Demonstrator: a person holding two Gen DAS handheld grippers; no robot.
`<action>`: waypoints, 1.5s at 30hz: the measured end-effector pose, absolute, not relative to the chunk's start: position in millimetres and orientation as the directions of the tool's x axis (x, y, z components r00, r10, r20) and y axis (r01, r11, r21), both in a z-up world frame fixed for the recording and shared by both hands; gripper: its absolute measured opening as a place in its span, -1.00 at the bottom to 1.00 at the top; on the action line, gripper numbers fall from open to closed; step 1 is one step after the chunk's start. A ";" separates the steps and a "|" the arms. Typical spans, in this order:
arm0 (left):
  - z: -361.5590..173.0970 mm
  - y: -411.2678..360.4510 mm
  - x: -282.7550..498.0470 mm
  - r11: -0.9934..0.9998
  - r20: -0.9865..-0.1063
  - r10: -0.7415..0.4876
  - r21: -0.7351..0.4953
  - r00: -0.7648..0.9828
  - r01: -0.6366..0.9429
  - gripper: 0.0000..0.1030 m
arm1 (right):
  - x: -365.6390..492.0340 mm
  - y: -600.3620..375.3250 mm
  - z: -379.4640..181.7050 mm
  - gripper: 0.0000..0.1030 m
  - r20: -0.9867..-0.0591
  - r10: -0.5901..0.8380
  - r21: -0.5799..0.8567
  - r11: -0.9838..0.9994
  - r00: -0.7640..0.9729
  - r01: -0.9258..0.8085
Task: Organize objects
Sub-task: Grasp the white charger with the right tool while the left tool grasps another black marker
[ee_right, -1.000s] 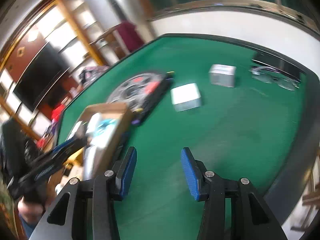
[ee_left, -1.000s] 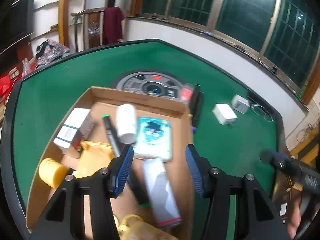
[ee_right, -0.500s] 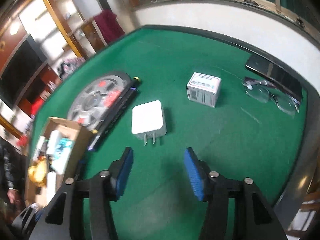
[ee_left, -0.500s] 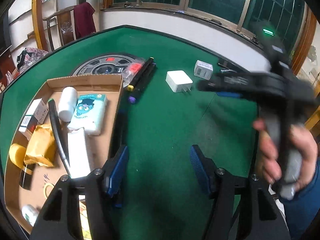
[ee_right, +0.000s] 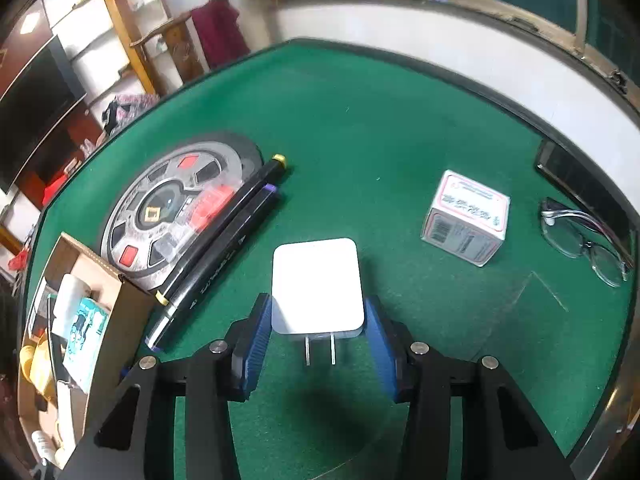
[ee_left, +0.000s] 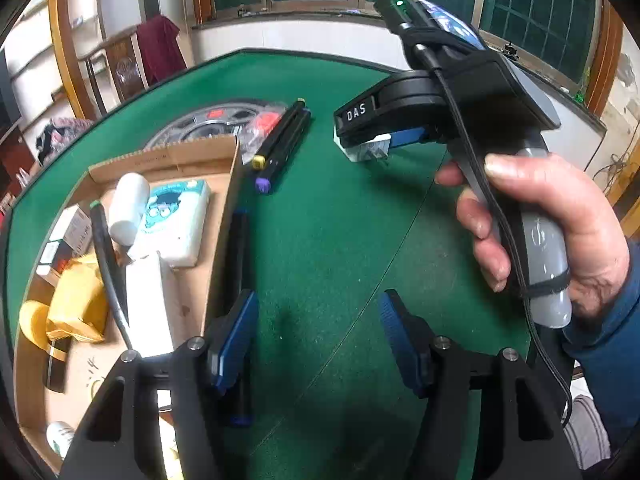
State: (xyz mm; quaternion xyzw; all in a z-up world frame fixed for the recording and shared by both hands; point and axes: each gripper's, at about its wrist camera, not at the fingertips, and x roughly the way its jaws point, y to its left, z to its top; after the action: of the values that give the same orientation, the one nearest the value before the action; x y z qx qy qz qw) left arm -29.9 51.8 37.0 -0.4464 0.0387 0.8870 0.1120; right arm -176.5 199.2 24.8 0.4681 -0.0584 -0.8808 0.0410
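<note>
The white plug-in charger [ee_right: 318, 286] is lying flat on the green felt table [ee_right: 400, 128], its two prongs pointing back toward the camera, and the right gripper [ee_right: 318, 322] is straddling its near end. The jaws have just been closing, and the blue pads [ee_right: 256, 334] are sitting right against the charger's sides; whether they are pressing on it is hard to tell. In the left wrist view the same charger [ee_left: 366, 150] is showing under the right gripper [ee_left: 400, 136], which a hand [ee_left: 552, 232] is holding by its grey handle. Just left of the charger two black markers [ee_right: 224, 240] are lying side by side, touching a round grey dial [ee_right: 168, 208]. A small white carton [ee_right: 466, 218] is sitting to the right, with glasses [ee_right: 584, 240] further out. The left gripper [ee_left: 314, 338] is hovering with jaws apart over bare felt, nothing between them, beside the cardboard box [ee_left: 224, 216] of sorted items.
</note>
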 end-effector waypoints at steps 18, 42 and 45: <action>30.5 42.3 -42.5 -0.973 -0.814 0.127 0.009 -0.567 -0.231 0.29 | -130.2 226.1 21.8 -0.02 -0.733 -0.224 0.267 -0.963 -0.642 0.032; 9.2 35.3 -63.7 -0.985 -0.810 0.038 0.069 -0.585 -0.159 -0.64 | -130.9 224.9 24.9 -0.03 -0.720 -0.237 0.281 -0.959 -0.652 0.038; 10.5 34.8 -64.5 -0.988 -0.807 0.015 0.079 -0.591 -0.133 -0.72 | -128.9 223.4 27.3 -0.03 -0.711 -0.232 0.273 -0.961 -0.663 0.044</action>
State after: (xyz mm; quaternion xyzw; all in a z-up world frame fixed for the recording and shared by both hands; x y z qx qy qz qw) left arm -64.5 34.8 10.5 -0.4505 0.0656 0.8894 0.0417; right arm -128.9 223.4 27.3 0.4031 -0.1166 -0.9045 0.0764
